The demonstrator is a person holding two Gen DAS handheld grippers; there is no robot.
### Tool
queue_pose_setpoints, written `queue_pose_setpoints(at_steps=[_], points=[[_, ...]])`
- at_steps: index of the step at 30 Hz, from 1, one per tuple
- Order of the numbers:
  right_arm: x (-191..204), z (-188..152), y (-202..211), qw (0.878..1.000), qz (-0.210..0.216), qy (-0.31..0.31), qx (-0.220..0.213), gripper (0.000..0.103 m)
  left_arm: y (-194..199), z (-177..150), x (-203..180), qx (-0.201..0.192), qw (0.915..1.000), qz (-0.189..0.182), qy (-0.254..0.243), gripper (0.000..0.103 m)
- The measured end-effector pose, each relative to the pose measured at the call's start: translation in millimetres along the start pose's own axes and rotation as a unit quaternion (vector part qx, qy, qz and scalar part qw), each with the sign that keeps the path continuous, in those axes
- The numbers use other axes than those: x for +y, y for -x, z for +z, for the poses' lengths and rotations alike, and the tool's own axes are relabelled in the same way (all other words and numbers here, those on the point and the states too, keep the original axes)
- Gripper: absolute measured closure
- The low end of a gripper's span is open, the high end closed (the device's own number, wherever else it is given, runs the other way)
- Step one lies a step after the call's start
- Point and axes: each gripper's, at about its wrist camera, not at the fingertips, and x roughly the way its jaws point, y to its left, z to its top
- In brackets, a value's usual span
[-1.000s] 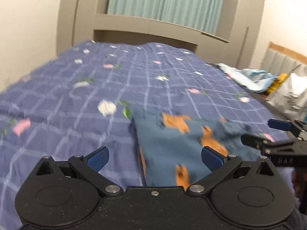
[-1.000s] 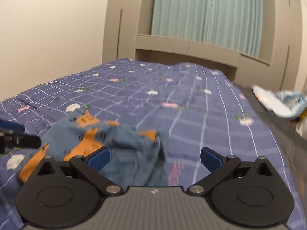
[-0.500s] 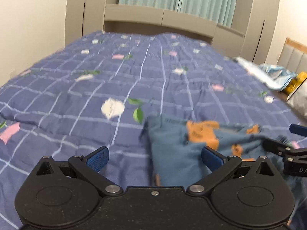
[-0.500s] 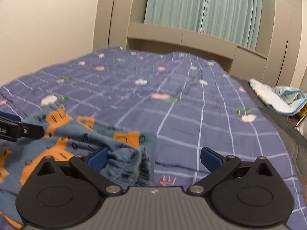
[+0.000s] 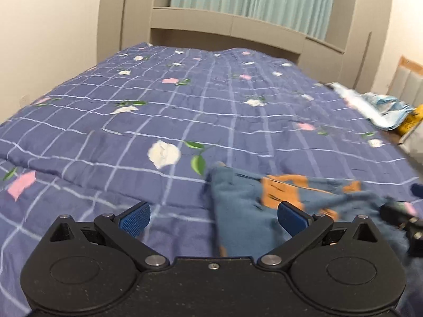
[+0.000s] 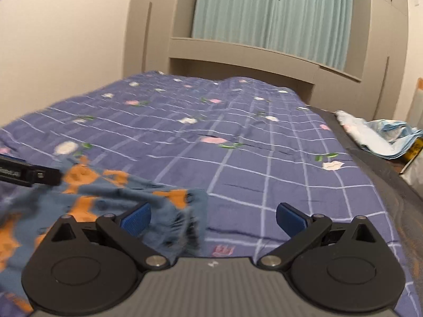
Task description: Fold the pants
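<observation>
Here both hand-held grippers, left (image 5: 212, 215) and right (image 6: 212, 218), gape wide, empty, over pants (image 5: 246, 211).

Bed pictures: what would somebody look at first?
Probably the blue pants with orange patches, lying rumpled on the near part of the purple flowered quilt. Next, the left gripper and right gripper at the bottom of their views, blue fingers spread wide. A pale blue cloth heap sits at the bed's right edge.

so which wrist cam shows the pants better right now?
Left wrist: the pants lie ahead of the open left claw, with one clear edge and orange prints visible. The right wrist view shows them blurrier, bunched at lower left, partly hidden behind the open right claw.
</observation>
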Motion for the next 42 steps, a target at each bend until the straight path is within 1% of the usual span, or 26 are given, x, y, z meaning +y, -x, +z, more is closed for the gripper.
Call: queue_pose_setpoints(at_steps=[1, 4, 7, 8, 10, 14, 16, 19, 22, 42], points=[[0.2, -1.9, 7.8, 1.0, 0.012, 0.001, 0.0, 0.0, 7.7, -4.2, -2.3, -0.001, 1.0, -0.007, 0.001, 0.001], [4.9, -13.8, 26.4, 1.0, 0.018, 0.012, 0.008, 0.0, 24.4, -22.7, -13.1, 0.011, 0.9995, -0.029, -0.005, 0.001], [5.2, -30.7, 38.1, 0.999, 0.005, 0.018, 0.028, 0.0, 32.6, -44.2, -23.3, 0.033, 0.9987, -0.033, -0.022, 0.001], [3.3, -35.6, 42.3, 1.0, 0.005, 0.013, 0.027, 0.0, 35.7, -50.6, -25.6, 0.035, 0.9985, -0.034, -0.027, 0.001], [-1.7, -40.4, 49.6, 1.0, 0.01, -0.01, 0.026, 0.0, 42.6, -58.0, -25.4, 0.032, 0.9988, -0.033, -0.019, 0.001], [-2.6, -38.8, 64.6, 1.0, 0.007, -0.025, 0.011, 0.0, 51.9, -63.2, -24.4, 0.033, 0.9988, -0.034, -0.006, 0.001], [-0.4, -38.5, 64.0, 0.999, 0.013, -0.026, 0.017, 0.0, 52.4, -64.3, -24.8, 0.037, 0.9988, -0.031, -0.007, 0.001], [3.0, -46.2, 57.0, 0.999, 0.006, -0.021, 0.038, 0.0, 52.8, -64.8, -24.9, 0.039, 0.9988, -0.03, -0.002, 0.001], [2.4, -50.9, 57.1, 0.999, 0.006, -0.038, 0.039, 0.0, 53.4, -64.8, -24.2, 0.04, 0.9987, -0.03, 0.002, 0.001], [3.4, -52.0, 55.0, 0.998, 0.006, -0.04, 0.045, 0.0, 49.2, -66.1, -21.3, 0.044, 0.9984, -0.034, 0.011, 0.001]])
